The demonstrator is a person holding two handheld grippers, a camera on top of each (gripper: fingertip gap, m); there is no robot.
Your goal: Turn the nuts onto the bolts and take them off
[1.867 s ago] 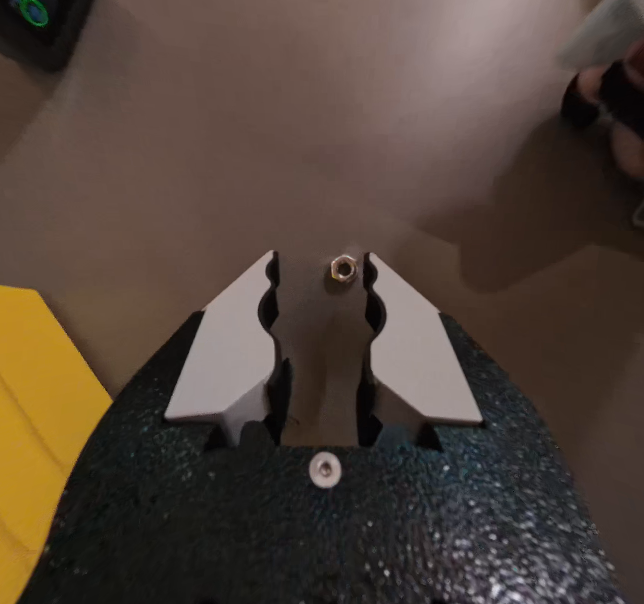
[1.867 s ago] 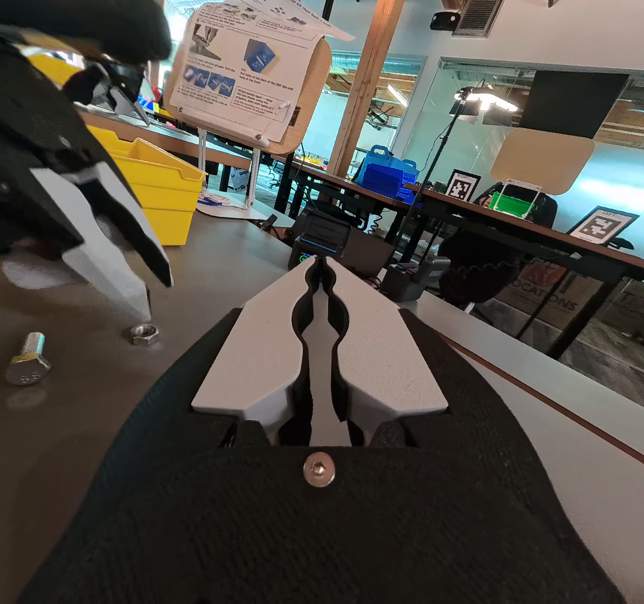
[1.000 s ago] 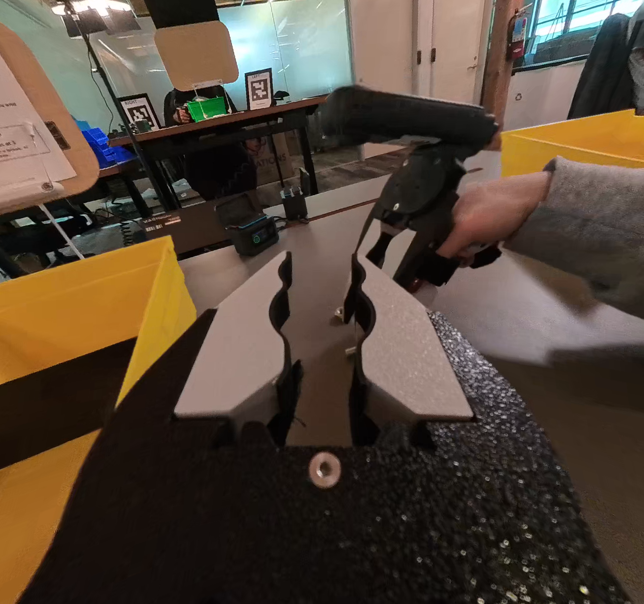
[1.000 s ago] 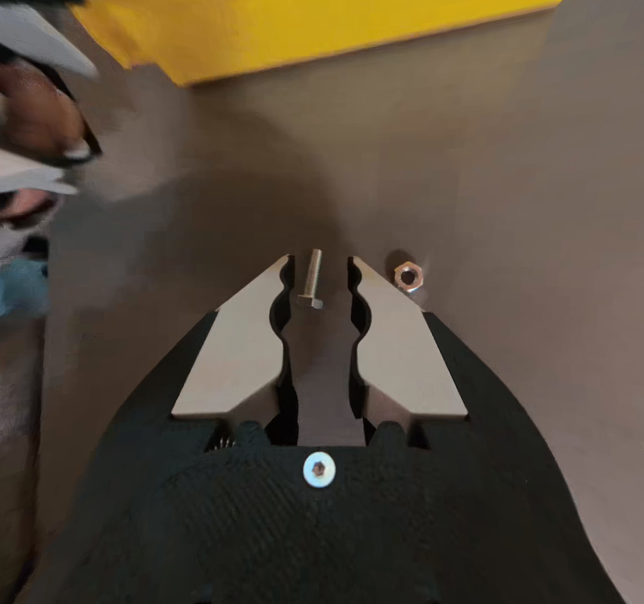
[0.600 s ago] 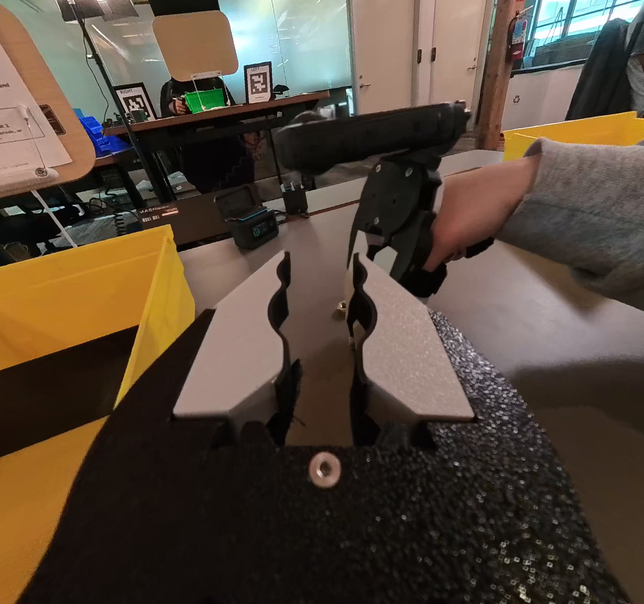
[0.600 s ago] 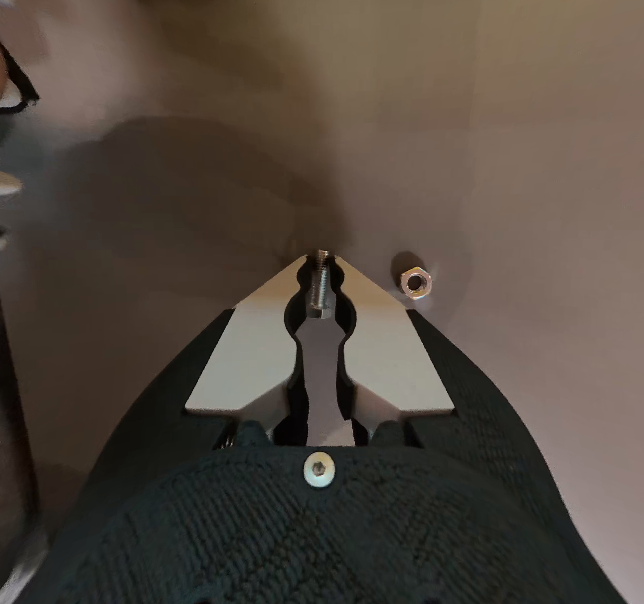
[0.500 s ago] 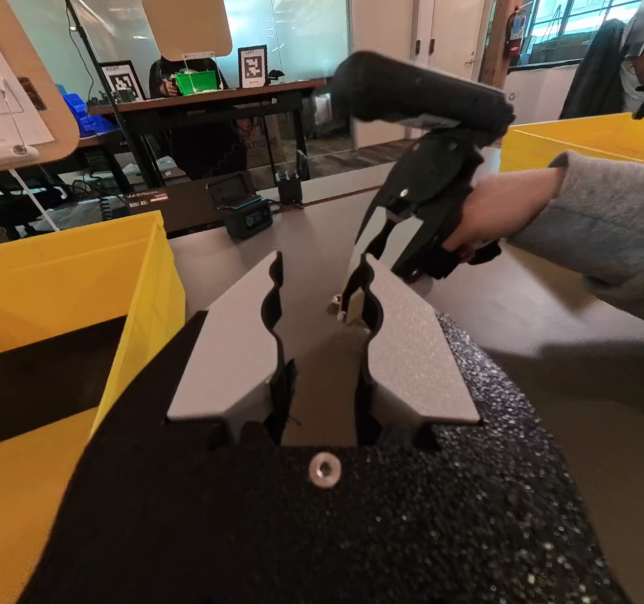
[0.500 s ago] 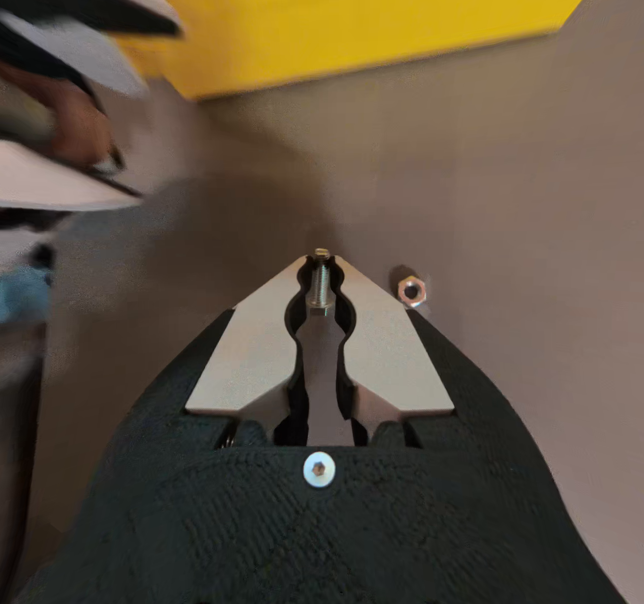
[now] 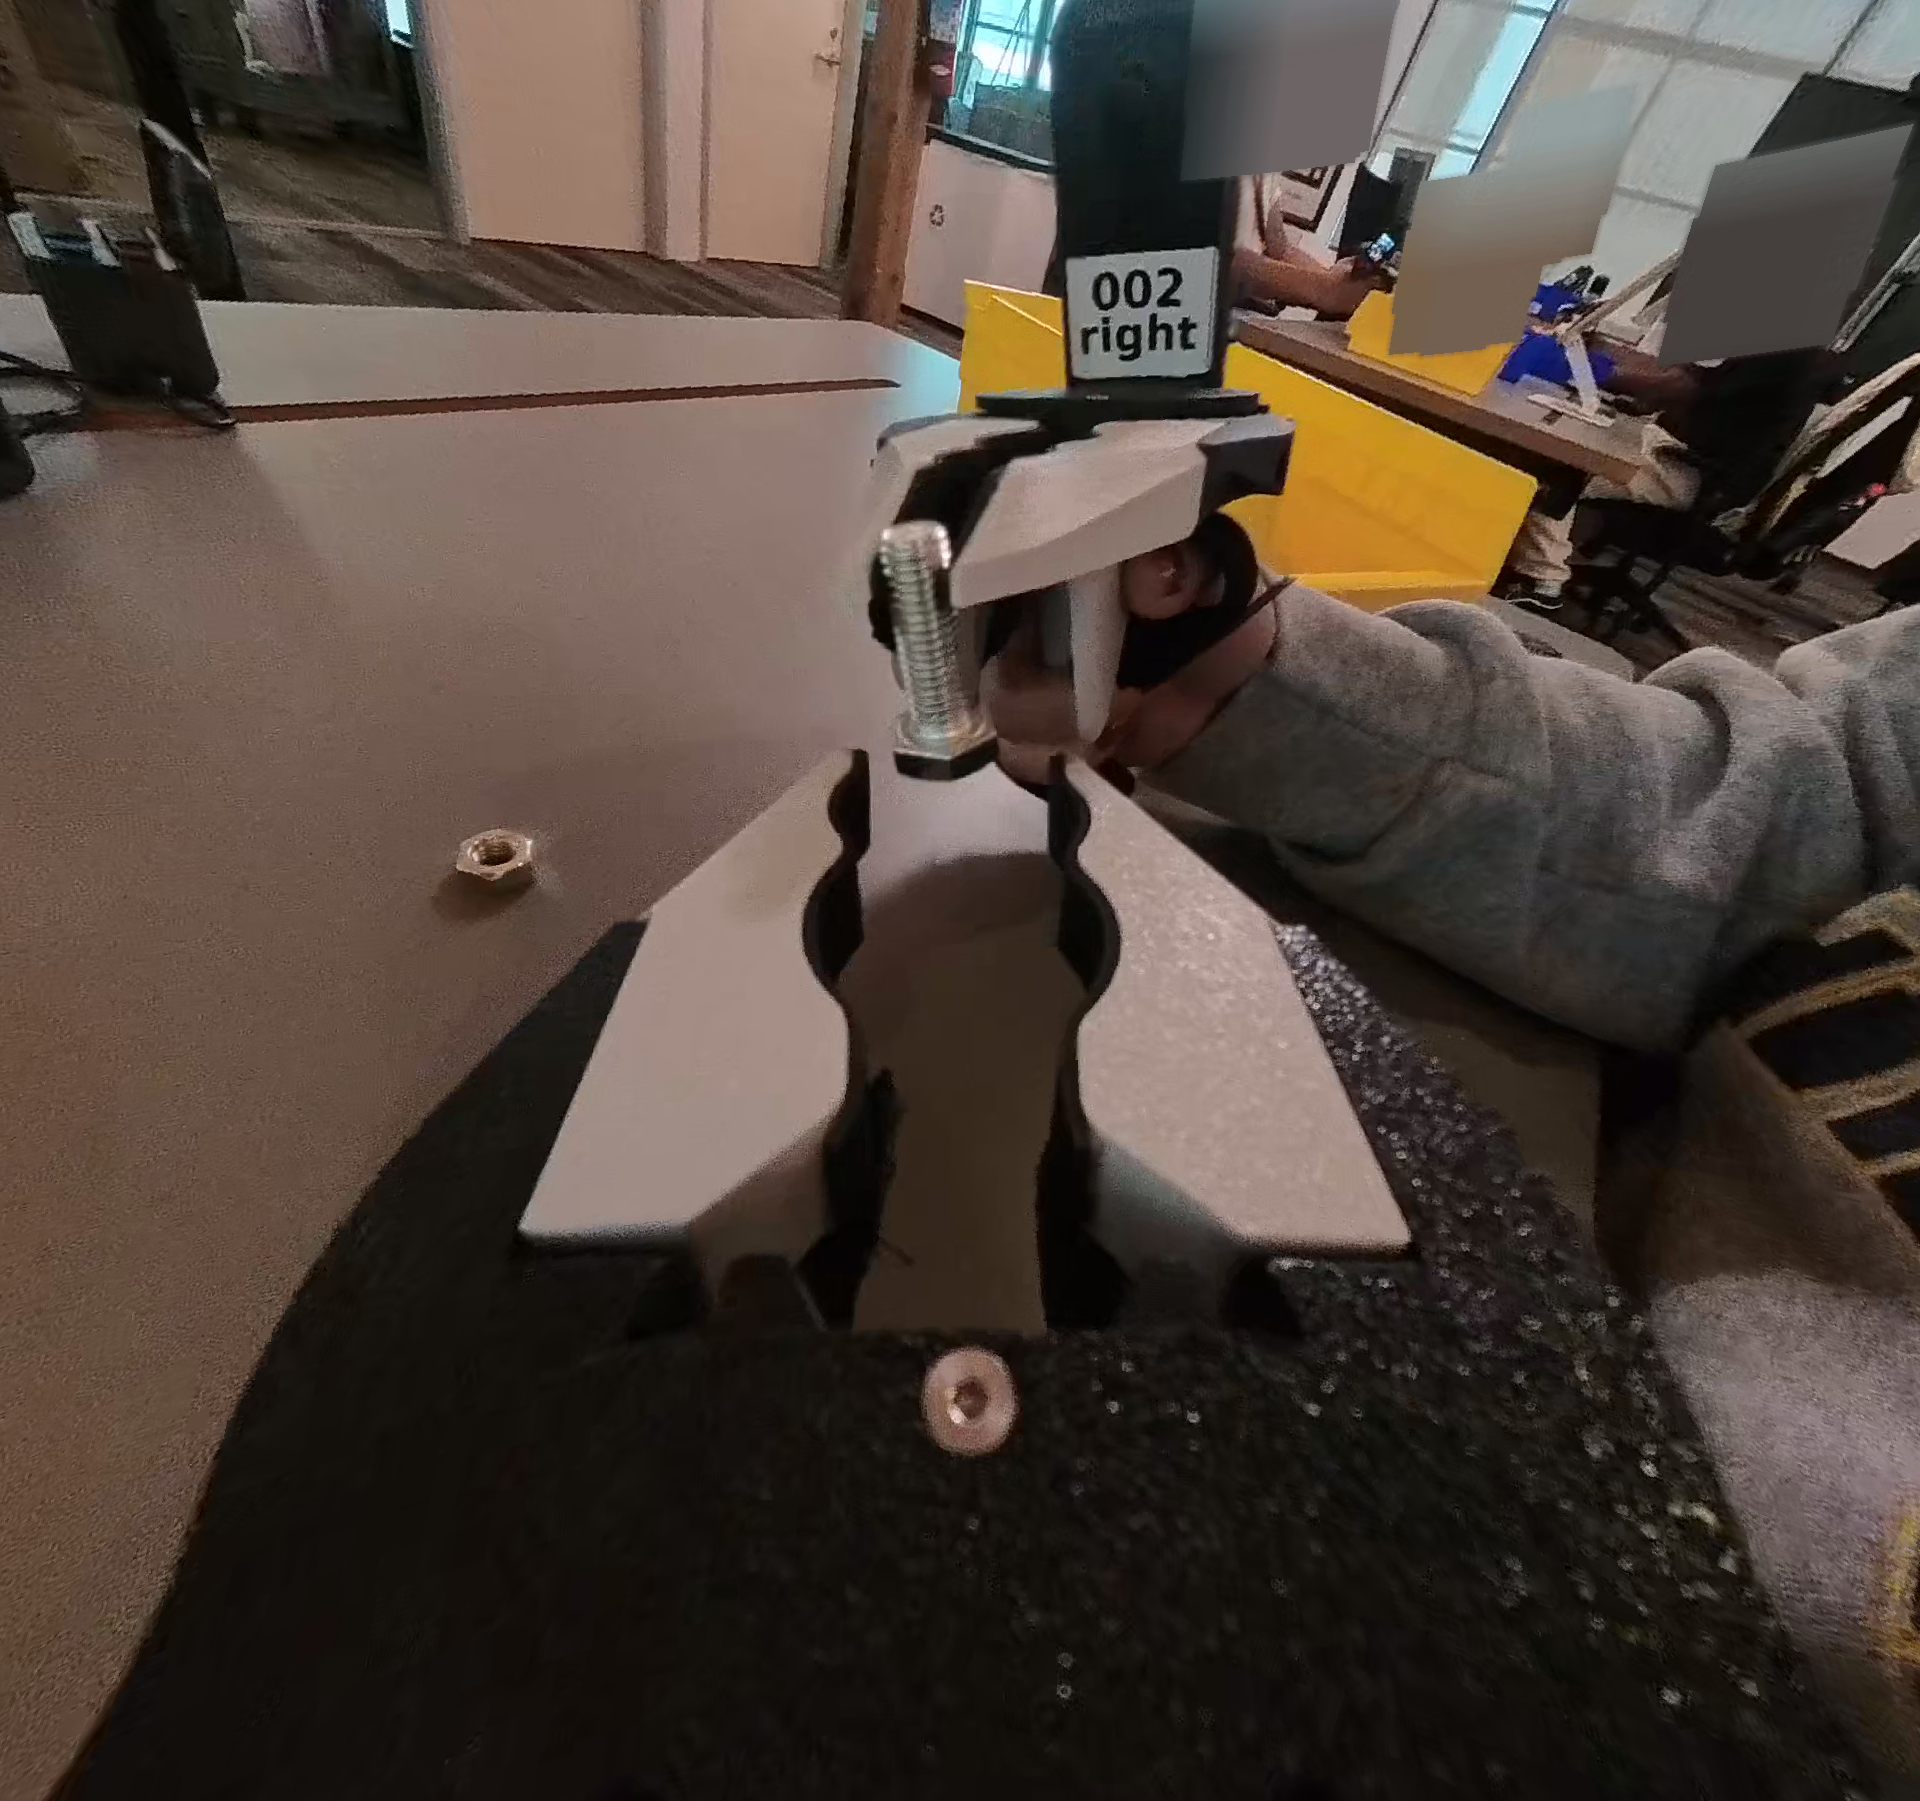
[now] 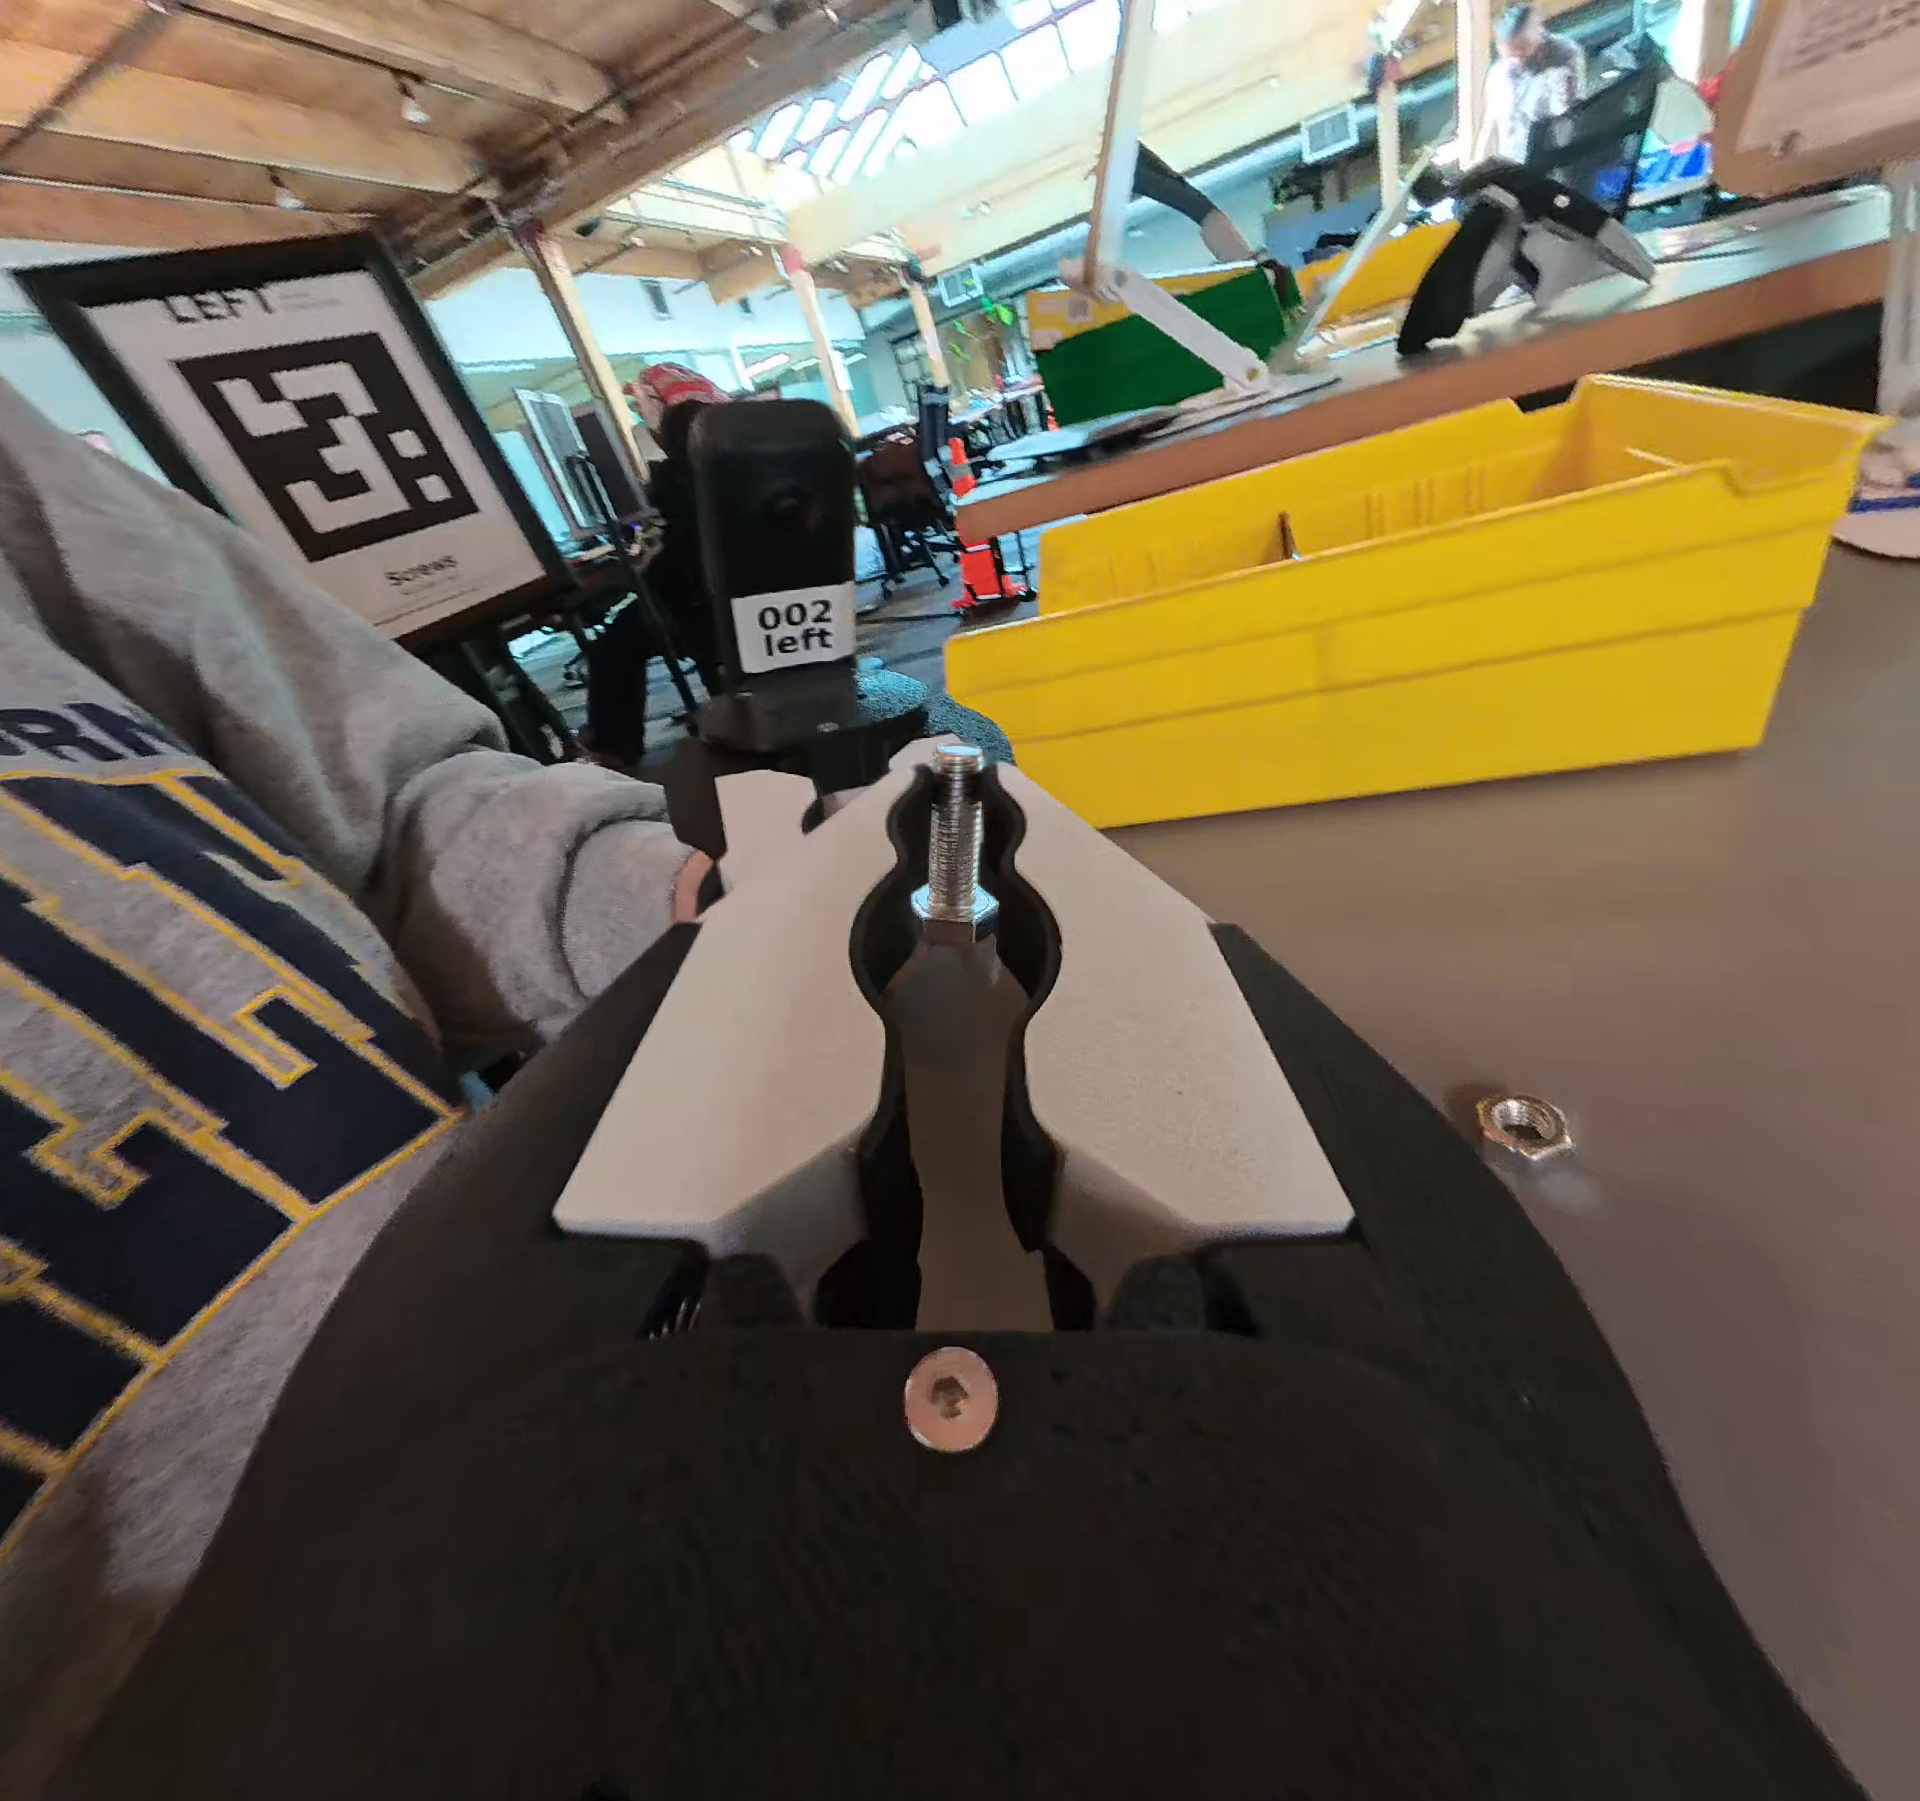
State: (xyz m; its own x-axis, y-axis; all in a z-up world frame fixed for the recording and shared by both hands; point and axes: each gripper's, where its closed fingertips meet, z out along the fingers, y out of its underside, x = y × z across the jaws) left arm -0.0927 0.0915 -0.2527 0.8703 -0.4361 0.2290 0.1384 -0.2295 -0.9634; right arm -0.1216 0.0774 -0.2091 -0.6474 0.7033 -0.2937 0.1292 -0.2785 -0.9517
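Your right gripper [image 10: 951,795] clamps the bolt [image 10: 954,842]; your left gripper [image 9: 956,775] gapes empty. Nut [image 9: 496,856] lies loose on the table [image 9: 416,608] (threading not begun).

The bolt [image 9: 925,645] is shiny silver, the nut [image 9: 496,857] a duller, faintly yellowish silver. The tabletop [image 9: 416,608] is plain brownish grey. The left tongs [image 9: 954,785] and right tongs [image 10: 954,775] have pale grey fingers on speckled black bodies. The bin [image 10: 1403,629] is bright yellow. The sleeve [image 9: 1507,795] is heather grey.
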